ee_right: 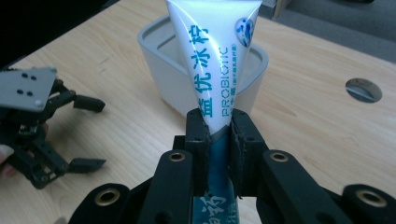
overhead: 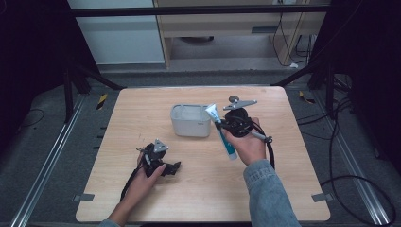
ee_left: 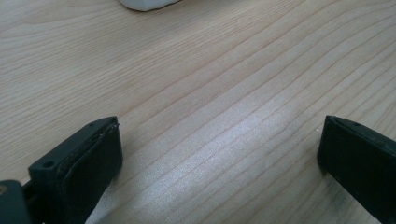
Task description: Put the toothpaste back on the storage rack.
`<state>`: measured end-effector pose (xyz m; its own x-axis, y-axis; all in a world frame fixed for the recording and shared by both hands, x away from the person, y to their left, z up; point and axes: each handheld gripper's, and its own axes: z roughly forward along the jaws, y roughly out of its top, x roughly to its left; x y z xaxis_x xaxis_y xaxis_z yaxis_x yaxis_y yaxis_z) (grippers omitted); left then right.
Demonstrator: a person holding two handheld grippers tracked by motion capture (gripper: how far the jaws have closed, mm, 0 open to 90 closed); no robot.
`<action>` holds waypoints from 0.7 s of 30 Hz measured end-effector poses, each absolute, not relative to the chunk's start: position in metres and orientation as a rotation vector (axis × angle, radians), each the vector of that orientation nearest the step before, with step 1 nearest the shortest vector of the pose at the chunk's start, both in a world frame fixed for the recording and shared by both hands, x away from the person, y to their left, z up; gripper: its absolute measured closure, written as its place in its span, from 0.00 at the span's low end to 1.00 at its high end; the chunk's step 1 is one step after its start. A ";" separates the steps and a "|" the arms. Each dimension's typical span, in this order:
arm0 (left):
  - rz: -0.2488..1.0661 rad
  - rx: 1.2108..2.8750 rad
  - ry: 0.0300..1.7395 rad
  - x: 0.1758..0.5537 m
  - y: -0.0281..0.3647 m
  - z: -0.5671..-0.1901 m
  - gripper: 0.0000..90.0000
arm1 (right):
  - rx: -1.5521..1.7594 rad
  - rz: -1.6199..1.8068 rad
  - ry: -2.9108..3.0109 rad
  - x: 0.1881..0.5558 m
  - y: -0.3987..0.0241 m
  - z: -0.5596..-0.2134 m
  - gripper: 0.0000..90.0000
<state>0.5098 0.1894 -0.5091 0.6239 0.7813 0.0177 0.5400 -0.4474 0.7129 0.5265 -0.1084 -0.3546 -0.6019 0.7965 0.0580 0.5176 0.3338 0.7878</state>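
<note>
Clamping the toothpaste tube [ee_right: 215, 79] mid-length, the right gripper [ee_right: 217, 128] holds it before the container [ee_right: 154, 56]

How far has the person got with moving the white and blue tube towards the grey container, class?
Done: the white and blue squeeze tube is off the wooden table, clamped in the right gripper. In hand: it is held in the air beside the grey rectangular container. Left: it is not yet inside; putting it in looks like the next step. The left gripper rests open on the table.
</note>
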 end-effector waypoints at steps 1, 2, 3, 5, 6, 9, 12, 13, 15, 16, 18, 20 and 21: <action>0.454 2.162 1.030 0.510 0.189 -0.509 0.00 | 1.169 1.158 2.252 0.527 -0.108 -0.353 0.88; 0.454 2.162 1.030 0.510 0.189 -0.509 0.00 | 1.171 1.169 2.243 0.529 -0.107 -0.351 0.88; 0.455 2.162 1.031 0.510 0.189 -0.509 0.00 | 1.173 1.177 2.233 0.529 -0.107 -0.350 0.88; 0.458 2.157 1.043 0.510 0.188 -0.509 0.00 | 1.180 1.192 2.213 0.530 -0.106 -0.348 0.88; 0.464 2.154 1.052 0.510 0.187 -0.509 0.00 | 1.182 1.196 2.204 0.530 -0.105 -0.347 0.88; 0.467 2.153 1.055 0.511 0.187 -0.509 0.00 | 1.188 1.228 2.164 0.531 -0.103 -0.346 0.88; 0.468 2.151 1.058 0.511 0.186 -0.509 0.00 | 1.189 1.238 2.130 0.533 -0.099 -0.342 0.88; 0.468 2.151 1.058 0.511 0.186 -0.509 0.00 | 1.174 1.247 2.118 0.535 -0.095 -0.338 0.88; 0.468 2.151 1.059 0.511 0.186 -0.509 0.00 | 1.163 1.262 2.101 0.536 -0.092 -0.333 0.88; 0.469 2.151 1.059 0.511 0.186 -0.509 0.00 | 1.167 1.277 2.091 0.537 -0.090 -0.332 0.88; 0.469 2.151 1.060 0.511 0.186 -0.509 0.00 | 1.169 1.289 2.085 0.538 -0.088 -0.330 0.88; 0.469 2.151 1.060 0.511 0.186 -0.509 0.00 | 1.161 1.293 2.082 0.539 -0.081 -0.326 0.88; 0.470 2.148 1.062 0.511 0.186 -0.509 0.00 | 1.150 1.294 2.081 0.540 -0.078 -0.323 0.88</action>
<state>0.5109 0.1864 -0.5091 0.6008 0.7992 0.0191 0.5511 -0.4314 0.7142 0.5401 -0.0782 -0.3235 -0.5630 0.8240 0.0640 0.4218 0.2198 0.8796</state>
